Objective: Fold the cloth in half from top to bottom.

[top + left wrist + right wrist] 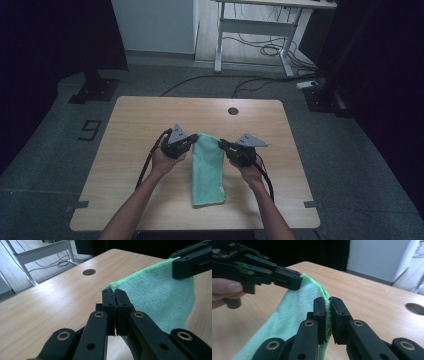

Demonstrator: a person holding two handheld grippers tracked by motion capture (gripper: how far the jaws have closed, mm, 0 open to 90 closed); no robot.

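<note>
The green cloth [208,170] hangs between the two grippers, its top edge lifted and its lower part lying on the table [130,130]. The left gripper [190,143] is clenched on one top corner of the cloth, and the right gripper [222,144] is clenched on the other corner. The two grippers are near each other, facing inward. A round hole [233,111] in the table lies beyond them.

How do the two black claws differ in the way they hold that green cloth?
The left claw pinches the far left corner of the mint-green terry cloth; the right claw pinches the far right corner. The left claw's grey three-cornered plate tilts steeply, the right's lies flatter. Both are shut on the cloth's lifted top edge above the wooden table.
</note>
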